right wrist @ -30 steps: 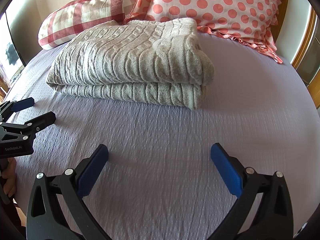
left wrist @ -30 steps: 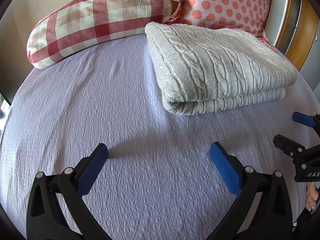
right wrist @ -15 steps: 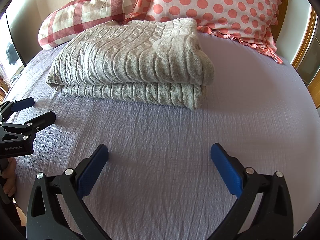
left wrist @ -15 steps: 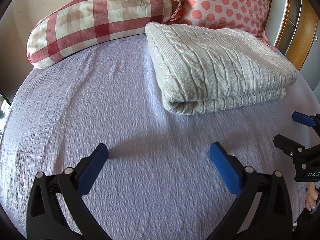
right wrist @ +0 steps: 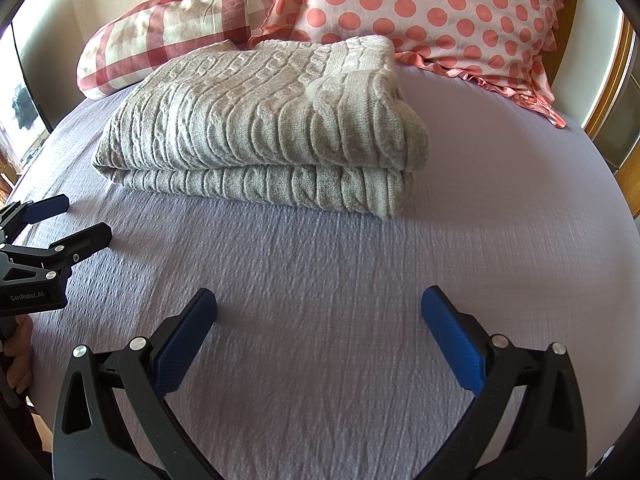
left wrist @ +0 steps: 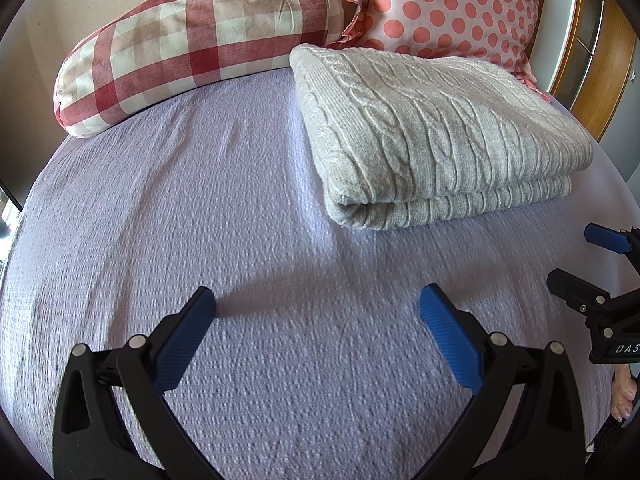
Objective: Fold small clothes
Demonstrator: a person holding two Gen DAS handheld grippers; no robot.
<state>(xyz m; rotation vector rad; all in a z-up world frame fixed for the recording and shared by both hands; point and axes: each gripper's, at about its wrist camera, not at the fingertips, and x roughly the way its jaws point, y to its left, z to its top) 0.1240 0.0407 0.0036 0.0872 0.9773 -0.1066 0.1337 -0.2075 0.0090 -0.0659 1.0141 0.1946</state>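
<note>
A grey cable-knit sweater point(left wrist: 432, 136) lies folded in a neat stack on the lilac bedspread point(left wrist: 200, 208), in front of the pillows. It also shows in the right wrist view point(right wrist: 264, 128). My left gripper point(left wrist: 318, 304) is open and empty, low over the bedspread, short of the sweater and to its left. My right gripper point(right wrist: 318, 304) is open and empty, low over the bedspread in front of the sweater. Each gripper shows at the edge of the other's view: the right gripper point(left wrist: 592, 256), the left gripper point(right wrist: 68, 220).
A red-and-white checked pillow point(left wrist: 192, 44) and a pink polka-dot pillow point(left wrist: 452, 4) lean at the head of the bed. A wooden frame point(left wrist: 604, 52) stands at the right. The bedspread point(right wrist: 500, 200) lies bare around the sweater.
</note>
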